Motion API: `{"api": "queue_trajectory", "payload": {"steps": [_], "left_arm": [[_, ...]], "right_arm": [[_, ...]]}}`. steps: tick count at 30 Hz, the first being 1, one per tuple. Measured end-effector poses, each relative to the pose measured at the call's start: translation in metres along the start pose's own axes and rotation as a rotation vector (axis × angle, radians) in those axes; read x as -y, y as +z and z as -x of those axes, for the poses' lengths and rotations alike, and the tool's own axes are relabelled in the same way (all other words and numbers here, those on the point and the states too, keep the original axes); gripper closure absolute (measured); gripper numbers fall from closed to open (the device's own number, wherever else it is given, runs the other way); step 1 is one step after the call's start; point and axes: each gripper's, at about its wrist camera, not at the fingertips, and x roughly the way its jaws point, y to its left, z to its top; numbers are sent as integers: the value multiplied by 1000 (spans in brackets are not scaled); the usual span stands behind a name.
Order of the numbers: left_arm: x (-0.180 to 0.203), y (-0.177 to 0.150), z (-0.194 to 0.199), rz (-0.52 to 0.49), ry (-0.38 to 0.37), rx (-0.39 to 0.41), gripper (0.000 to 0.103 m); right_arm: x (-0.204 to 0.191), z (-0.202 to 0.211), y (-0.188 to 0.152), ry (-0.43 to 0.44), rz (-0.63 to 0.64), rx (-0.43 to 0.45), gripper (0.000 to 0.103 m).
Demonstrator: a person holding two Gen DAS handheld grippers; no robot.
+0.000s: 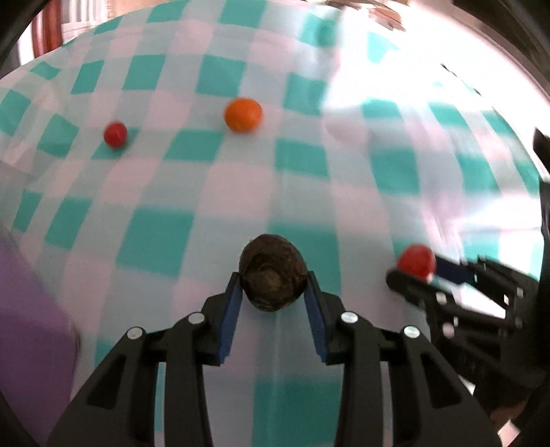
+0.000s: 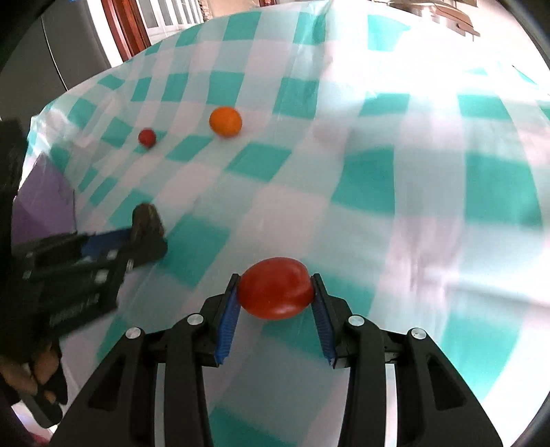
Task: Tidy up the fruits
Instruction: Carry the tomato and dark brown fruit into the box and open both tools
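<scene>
My left gripper [image 1: 273, 292] is shut on a dark brown wrinkled fruit [image 1: 273, 276] and holds it above the checked cloth. My right gripper [image 2: 275, 292] is shut on a red tomato [image 2: 276, 288]. In the left wrist view the right gripper [image 1: 417, 271] shows at the right with the tomato [image 1: 416, 259]. In the right wrist view the left gripper [image 2: 144, 237] shows at the left with the brown fruit [image 2: 147, 220]. An orange fruit [image 1: 242, 114] [image 2: 225, 121] and a small red fruit [image 1: 115, 134] [image 2: 147, 137] lie on the cloth farther off.
A teal and white checked cloth [image 1: 343, 192] [image 2: 378, 192] covers the table. A purple object [image 1: 27, 309] [image 2: 41, 203] sits at the left edge. A door frame [image 2: 123, 24] stands beyond the table.
</scene>
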Motion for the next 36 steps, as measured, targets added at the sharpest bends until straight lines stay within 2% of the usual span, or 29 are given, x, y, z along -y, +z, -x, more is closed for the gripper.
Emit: {"api": "queue_trajectory", "payload": {"steps": [4, 11, 14, 19, 26, 31, 36], "left_arm": [[9, -21, 33, -60, -25, 9, 66], [14, -17, 125, -148, -83, 170, 66], [0, -19, 168, -137, -91, 230, 66], [-40, -40, 230, -108, -54, 296, 66], [-110, -78, 289, -15, 57, 307, 66], [-160, -108, 300, 66, 133, 247, 66], [-190, -131, 293, 146, 175, 191, 66]], "right_arm": [[-10, 31, -25, -23, -37, 4, 63], [-54, 121, -41, -48, -64, 128, 63], [-84, 153, -39, -40, -38, 189, 63], [-142, 195, -31, 17, 30, 257, 63], [-230, 201, -10, 127, 156, 222, 63], [-286, 184, 5, 185, 225, 145, 63], [-326, 158, 17, 206, 312, 64, 63]]}}
